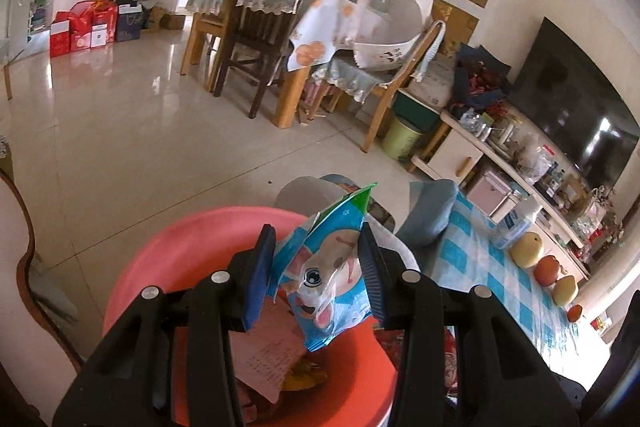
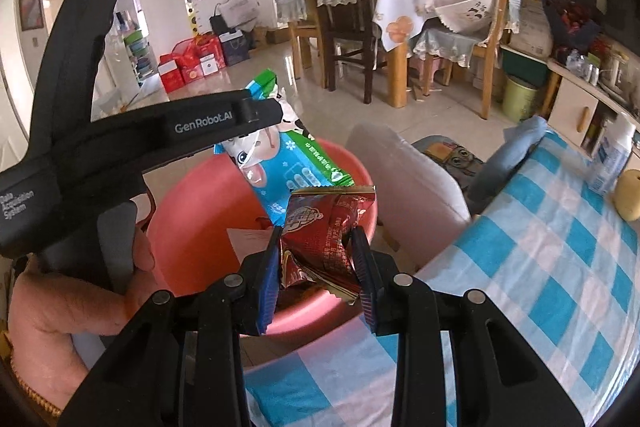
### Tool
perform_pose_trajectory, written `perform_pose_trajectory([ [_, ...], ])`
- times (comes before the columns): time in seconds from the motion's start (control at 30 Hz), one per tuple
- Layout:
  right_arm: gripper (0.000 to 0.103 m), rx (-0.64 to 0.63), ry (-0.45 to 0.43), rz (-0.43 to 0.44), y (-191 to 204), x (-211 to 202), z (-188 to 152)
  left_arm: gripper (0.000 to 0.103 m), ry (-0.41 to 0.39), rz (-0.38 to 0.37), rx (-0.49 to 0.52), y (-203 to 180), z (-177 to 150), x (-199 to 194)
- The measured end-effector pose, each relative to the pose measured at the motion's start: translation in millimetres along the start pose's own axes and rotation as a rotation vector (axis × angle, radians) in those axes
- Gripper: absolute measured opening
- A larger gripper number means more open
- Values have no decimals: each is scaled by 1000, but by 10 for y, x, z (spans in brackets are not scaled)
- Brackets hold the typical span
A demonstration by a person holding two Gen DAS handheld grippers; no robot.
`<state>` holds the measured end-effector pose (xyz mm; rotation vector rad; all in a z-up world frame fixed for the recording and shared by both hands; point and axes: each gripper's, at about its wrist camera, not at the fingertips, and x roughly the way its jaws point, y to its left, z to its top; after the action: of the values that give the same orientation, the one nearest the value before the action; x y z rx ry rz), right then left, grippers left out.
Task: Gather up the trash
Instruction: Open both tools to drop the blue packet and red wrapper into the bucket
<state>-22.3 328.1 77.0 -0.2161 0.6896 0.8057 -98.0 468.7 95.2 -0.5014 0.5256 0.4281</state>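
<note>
My left gripper (image 1: 316, 275) is shut on a blue and green snack wrapper (image 1: 324, 267) with a cartoon face, held over a pink basin (image 1: 192, 247). Pink paper and other scraps lie in the basin's bottom. From the right wrist view, the same blue wrapper (image 2: 280, 163) hangs from the left gripper (image 2: 260, 115) above the pink basin (image 2: 192, 227). My right gripper (image 2: 316, 259) is shut on a crumpled red wrapper (image 2: 324, 235), just over the basin's near rim. A hand (image 2: 80, 299) grips the left tool's handle.
A blue-checked tablecloth (image 2: 540, 267) covers the table at the right, with fruit (image 1: 548, 269) and a white bottle (image 2: 612, 155) along its far edge. A grey stool (image 2: 408, 183) stands behind the basin. Dining chairs, a dining table and a TV cabinet fill the background.
</note>
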Motion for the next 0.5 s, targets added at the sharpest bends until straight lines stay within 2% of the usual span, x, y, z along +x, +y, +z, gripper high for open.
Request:
perform_pose_trajectory([
  [0.17,39,-9,37,12,26,146,-4,45,14,35,-26,57,5,47],
  [0.2,44,-3,52,16,15,183,-17,46,18,47,-33,69,5,58],
  [0.23,49,4,54,22,5,189,-32,52,16,53,-42,82,10,57],
  [0.27,66,11,50,21,-1,177,-43,62,10,59,-48,96,15,43],
  [0.3,73,20,35,4,-17,142,-62,73,-3,75,-53,102,22,21],
  [0.37,80,42,3,-14,-81,32,-95,83,-33,86,-51,97,37,-32],
  [0.43,84,62,-25,-26,-142,-75,-134,87,-45,78,-34,37,23,-49],
  [0.5,88,76,-55,-78,-226,-215,-174,93,-42,85,-4,-42,13,-40],
])
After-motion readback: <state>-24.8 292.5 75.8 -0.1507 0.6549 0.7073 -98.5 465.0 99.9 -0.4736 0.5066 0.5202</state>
